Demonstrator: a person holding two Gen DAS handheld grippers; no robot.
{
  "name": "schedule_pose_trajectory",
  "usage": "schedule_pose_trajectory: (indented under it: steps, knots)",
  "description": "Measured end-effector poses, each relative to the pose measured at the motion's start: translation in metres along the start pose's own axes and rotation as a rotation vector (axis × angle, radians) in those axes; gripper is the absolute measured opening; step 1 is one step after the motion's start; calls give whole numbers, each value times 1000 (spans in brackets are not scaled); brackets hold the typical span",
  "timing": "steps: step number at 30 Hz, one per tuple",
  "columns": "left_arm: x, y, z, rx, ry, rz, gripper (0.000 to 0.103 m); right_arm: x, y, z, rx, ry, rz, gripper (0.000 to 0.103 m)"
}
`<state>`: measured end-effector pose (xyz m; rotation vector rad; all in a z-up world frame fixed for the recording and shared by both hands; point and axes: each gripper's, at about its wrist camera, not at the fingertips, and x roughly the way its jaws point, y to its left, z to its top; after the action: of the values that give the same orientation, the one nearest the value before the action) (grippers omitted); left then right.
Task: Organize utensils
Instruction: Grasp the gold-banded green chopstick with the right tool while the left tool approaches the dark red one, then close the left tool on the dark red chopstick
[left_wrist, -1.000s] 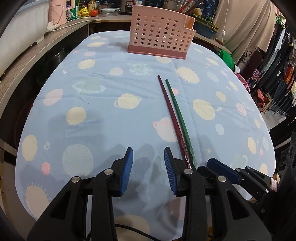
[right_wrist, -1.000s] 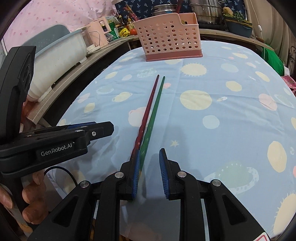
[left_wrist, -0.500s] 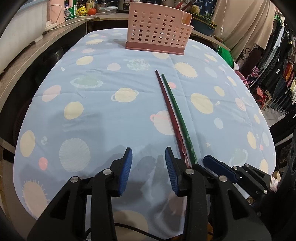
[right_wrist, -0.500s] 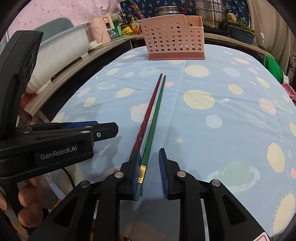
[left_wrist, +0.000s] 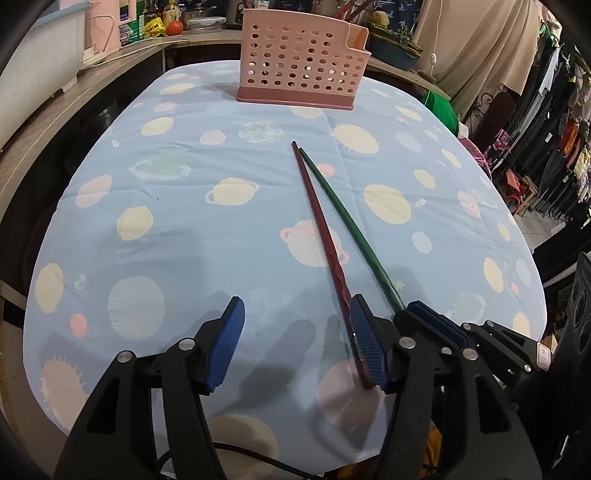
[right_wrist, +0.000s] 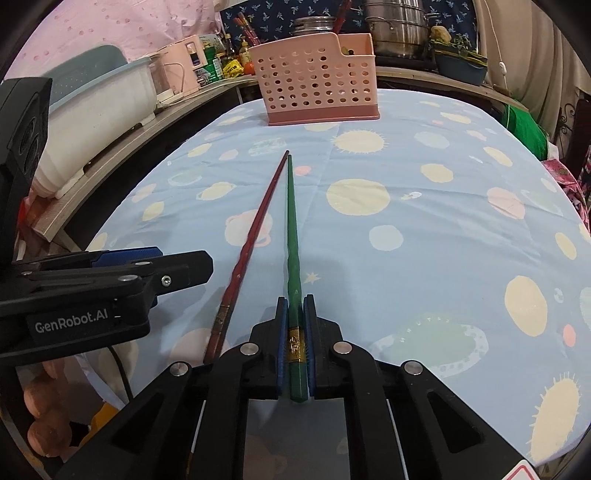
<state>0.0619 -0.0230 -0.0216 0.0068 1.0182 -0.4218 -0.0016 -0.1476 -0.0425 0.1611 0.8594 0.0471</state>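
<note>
A red chopstick (left_wrist: 321, 229) and a green chopstick (left_wrist: 347, 221) lie side by side on the planet-print tablecloth (left_wrist: 184, 240), tips pointing toward a pink perforated utensil holder (left_wrist: 301, 70) at the far edge. My right gripper (right_wrist: 295, 310) is shut on the thick end of the green chopstick (right_wrist: 291, 221). My left gripper (left_wrist: 295, 325) is open; the red chopstick's thick end lies against the inner face of its right finger (left_wrist: 365, 343). The red chopstick (right_wrist: 255, 236) and holder (right_wrist: 319, 79) also show in the right wrist view.
A wooden counter (left_wrist: 44, 122) runs along the left with a white tub (right_wrist: 99, 107) and bottles. Pots stand behind the holder (right_wrist: 395, 33). Hanging clothes (left_wrist: 554, 129) fill the right side. The left gripper's body (right_wrist: 92, 291) sits low left in the right wrist view.
My right gripper has closed on the green chopstick's thick end. My left gripper has opened wider and shifted so the red chopstick lies inside its right finger.
</note>
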Motion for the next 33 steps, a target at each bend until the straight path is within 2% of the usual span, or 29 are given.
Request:
schedule_pose_trajectory:
  steps: [9, 19, 25, 33]
  knots:
    - [8, -17, -5, 41, 21, -15, 59, -3, -25, 2, 101, 3, 24, 8]
    - [15, -26, -11, 76, 29, 4, 56, -3, -27, 1, 107, 1, 28, 8]
    - [14, -25, -12, 84, 22, 23, 44, -3, -27, 1, 107, 1, 28, 8]
    - [14, -20, -11, 77, 21, 36, 11, -3, -27, 1, 108, 1, 28, 8]
